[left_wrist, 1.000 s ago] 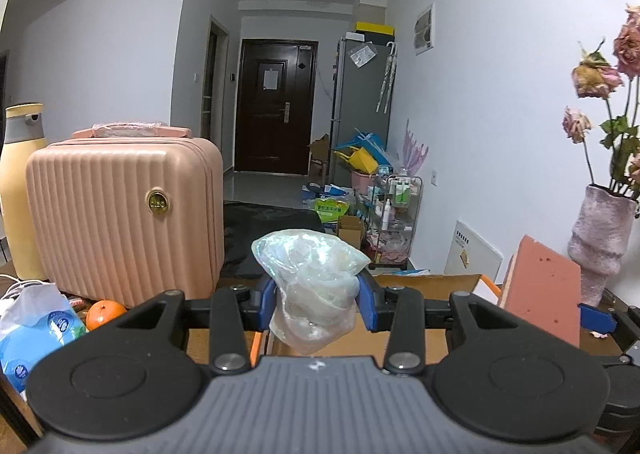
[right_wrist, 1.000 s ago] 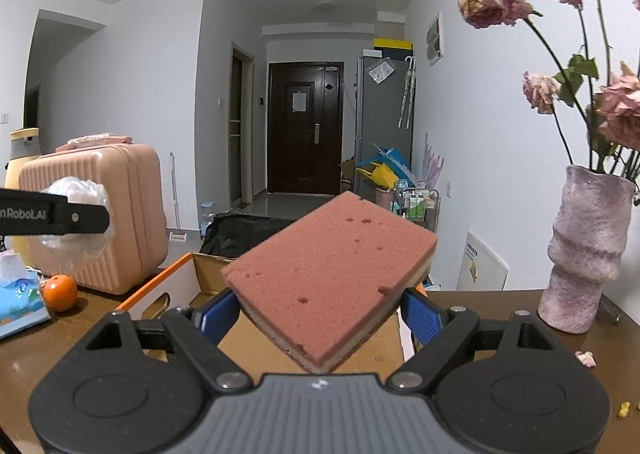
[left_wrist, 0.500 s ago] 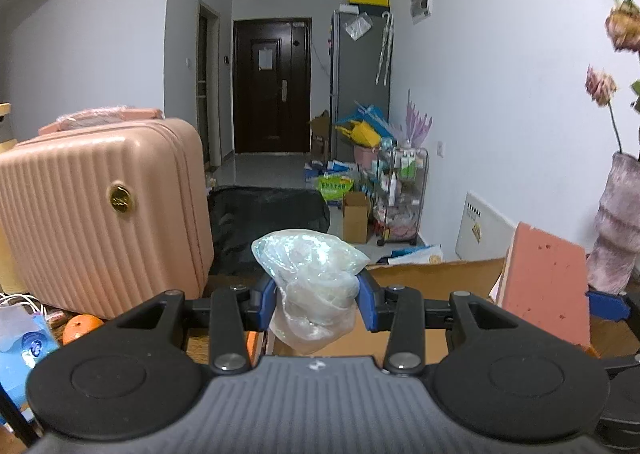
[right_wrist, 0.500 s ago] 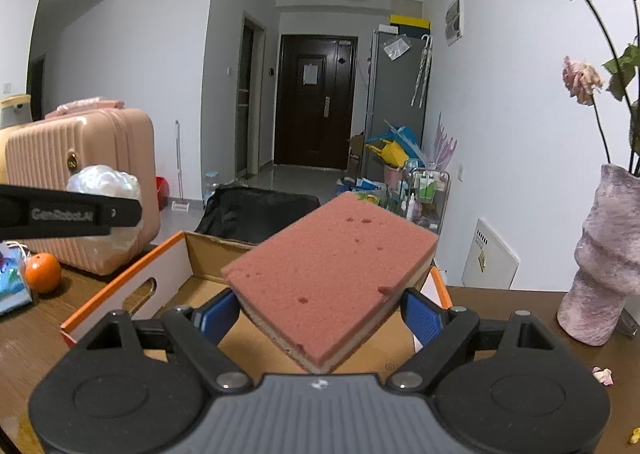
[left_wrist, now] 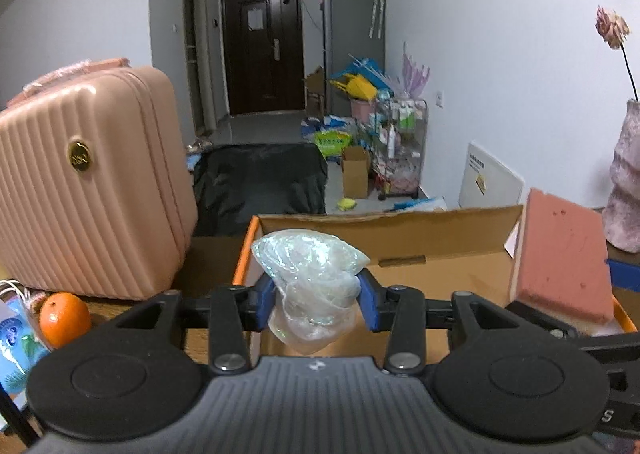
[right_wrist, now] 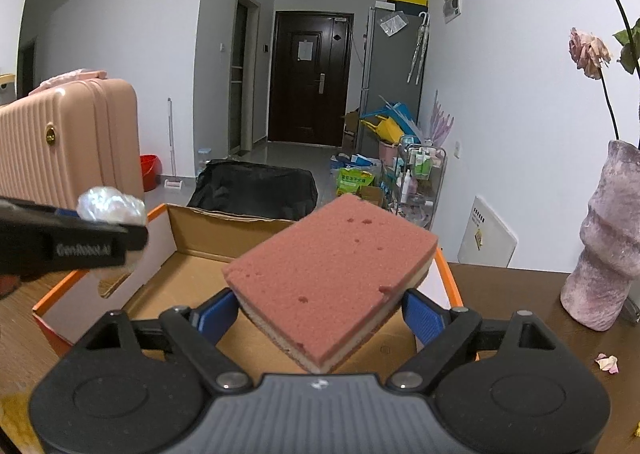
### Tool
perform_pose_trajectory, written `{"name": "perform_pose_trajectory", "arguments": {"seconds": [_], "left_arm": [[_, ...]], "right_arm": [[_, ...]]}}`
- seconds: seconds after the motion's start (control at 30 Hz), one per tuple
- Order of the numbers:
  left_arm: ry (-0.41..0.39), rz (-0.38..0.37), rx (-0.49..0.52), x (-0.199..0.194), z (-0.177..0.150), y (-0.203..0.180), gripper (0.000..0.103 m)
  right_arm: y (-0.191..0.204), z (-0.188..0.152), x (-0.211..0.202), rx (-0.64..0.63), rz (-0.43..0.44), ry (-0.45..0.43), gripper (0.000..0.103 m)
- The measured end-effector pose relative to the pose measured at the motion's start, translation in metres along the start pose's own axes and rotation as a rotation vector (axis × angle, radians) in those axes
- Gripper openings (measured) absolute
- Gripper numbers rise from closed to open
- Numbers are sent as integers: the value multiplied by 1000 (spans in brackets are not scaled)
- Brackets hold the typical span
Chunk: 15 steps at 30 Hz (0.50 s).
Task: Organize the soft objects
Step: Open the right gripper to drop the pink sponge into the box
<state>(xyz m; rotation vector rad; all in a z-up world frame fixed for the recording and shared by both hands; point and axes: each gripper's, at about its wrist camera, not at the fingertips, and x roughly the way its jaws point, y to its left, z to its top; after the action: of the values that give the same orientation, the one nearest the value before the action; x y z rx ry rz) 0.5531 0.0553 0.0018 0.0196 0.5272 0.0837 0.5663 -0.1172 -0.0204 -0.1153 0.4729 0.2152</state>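
My left gripper (left_wrist: 316, 300) is shut on a crumpled clear plastic bag (left_wrist: 312, 278), held above the left part of an open cardboard box (left_wrist: 440, 221) with orange edges. My right gripper (right_wrist: 320, 312) is shut on a pink sponge (right_wrist: 332, 274) with a pale underside, held above the same box (right_wrist: 192, 221). The sponge also shows in the left wrist view (left_wrist: 560, 258) at the right. The left gripper and bag show in the right wrist view (right_wrist: 108, 209) at the left.
A pink suitcase (left_wrist: 84, 189) stands left of the box on the brown table (right_wrist: 520, 334). An orange (left_wrist: 64, 318) and a blue packet (left_wrist: 12, 338) lie at the left. A purple vase (right_wrist: 608, 246) with dried roses stands at the right.
Both grippers moved forward and lower over the cardboard box, each still holding its object. The box now fills more of both views.
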Motion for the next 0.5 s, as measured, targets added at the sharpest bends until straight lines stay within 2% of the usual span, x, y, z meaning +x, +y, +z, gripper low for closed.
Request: {"name": "perform_pose_trajectory", "arguments": {"seconds": [0.03, 0.07, 0.2, 0.27, 0.5], "left_arm": [[8, -7, 2, 2, -1, 0, 67], [19, -10, 4, 3, -2, 1, 76], [6, -2, 10, 4, -5, -1, 85], [-3, -6, 7, 2, -4, -2, 93], [-22, 15, 7, -4, -5, -3, 103]], "right_arm": [[-1, 1, 2, 6, -4, 2, 96], [-3, 2, 3, 11, -9, 2, 102], [-7, 1, 3, 31, -20, 5, 103], [-8, 1, 4, 33, -20, 7, 103], [-7, 1, 1, 25, -19, 17, 103]]}}
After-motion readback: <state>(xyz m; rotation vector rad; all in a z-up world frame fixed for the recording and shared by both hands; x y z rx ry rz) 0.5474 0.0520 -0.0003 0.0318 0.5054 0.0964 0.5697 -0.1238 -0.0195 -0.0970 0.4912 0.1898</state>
